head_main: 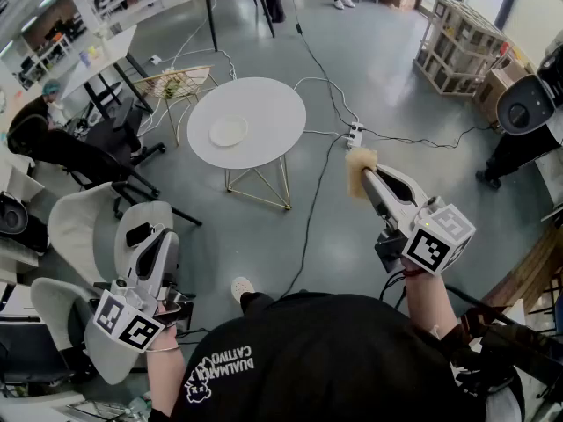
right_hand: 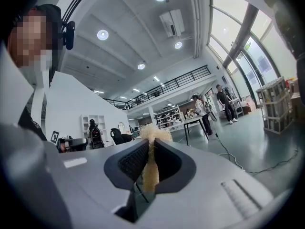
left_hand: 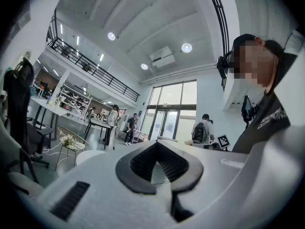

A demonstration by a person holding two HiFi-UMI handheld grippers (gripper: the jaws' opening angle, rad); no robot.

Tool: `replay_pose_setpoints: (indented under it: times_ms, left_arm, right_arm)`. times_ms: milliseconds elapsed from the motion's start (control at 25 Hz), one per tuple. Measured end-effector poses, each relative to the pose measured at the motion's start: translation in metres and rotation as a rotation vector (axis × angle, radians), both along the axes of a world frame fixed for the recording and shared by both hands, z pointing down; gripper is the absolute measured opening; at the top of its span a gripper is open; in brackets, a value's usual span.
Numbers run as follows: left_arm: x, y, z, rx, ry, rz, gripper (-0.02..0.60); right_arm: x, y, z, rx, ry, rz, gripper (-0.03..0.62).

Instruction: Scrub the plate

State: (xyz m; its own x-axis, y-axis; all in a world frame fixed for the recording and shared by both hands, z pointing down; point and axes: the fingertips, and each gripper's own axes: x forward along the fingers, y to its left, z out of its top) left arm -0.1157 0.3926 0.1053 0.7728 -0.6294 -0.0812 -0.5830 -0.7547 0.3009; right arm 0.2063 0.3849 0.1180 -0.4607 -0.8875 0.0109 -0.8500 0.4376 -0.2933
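Note:
A pale plate (head_main: 229, 132) lies on the round white table (head_main: 273, 108), well ahead of me across the floor. My right gripper (head_main: 363, 178) is held up at mid-right, pointing toward the table, shut on a tan scrubbing sponge (head_main: 358, 161). In the right gripper view the sponge (right_hand: 152, 136) sticks up squeezed between the dark pads of the right gripper (right_hand: 148, 147). My left gripper (head_main: 143, 236) hangs low at the left, far from the table. Its jaws are shut with nothing between them, as the left gripper (left_hand: 156, 146) shows in its own view.
A wire side table (head_main: 180, 84) stands left of the round table. White and black chairs (head_main: 84, 222) crowd the left side. A cable and power strip (head_main: 355, 134) lie on the floor right of the table. Wooden crates (head_main: 457, 47) stand far right.

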Motion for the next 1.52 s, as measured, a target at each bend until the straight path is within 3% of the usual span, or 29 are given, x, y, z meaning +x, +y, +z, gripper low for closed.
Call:
replay_pose_setpoints:
  times_ms: [400,560,760,880,1040,1280,1520]
  left_arm:
    - [0.003,-0.006,0.001,0.012,-0.001,0.007,0.000]
    - [0.001,-0.005,-0.006,0.077,0.027,-0.009,0.000]
    - [-0.003,-0.007,0.003,0.124,-0.005,-0.048,0.000]
    - [-0.001,-0.012,0.009,0.123,0.068,-0.032,0.000]
    - [-0.009,-0.068,0.004,0.098,0.161,-0.020,-0.002]
    - [-0.017,-0.163,-0.003,0.054,0.170,0.050,-0.003]
    - [-0.022,-0.246,-0.024,0.087,0.151,0.116,-0.003]
  right_arm:
    - [0.003,-0.002,0.005,0.007,0.001,0.005,0.040]
    - [0.006,-0.002,0.011,0.004,0.003,0.011,0.040]
    - [0.014,-0.006,0.028,-0.024,-0.061,0.022,0.043]
    - [0.020,-0.009,0.039,-0.031,-0.099,0.023,0.043]
    - [0.015,-0.048,0.041,-0.049,-0.097,0.029,0.043]
    - [-0.004,-0.126,0.036,-0.103,-0.052,0.066,0.043]
    - [-0.017,-0.193,0.023,-0.106,-0.047,0.108,0.043]
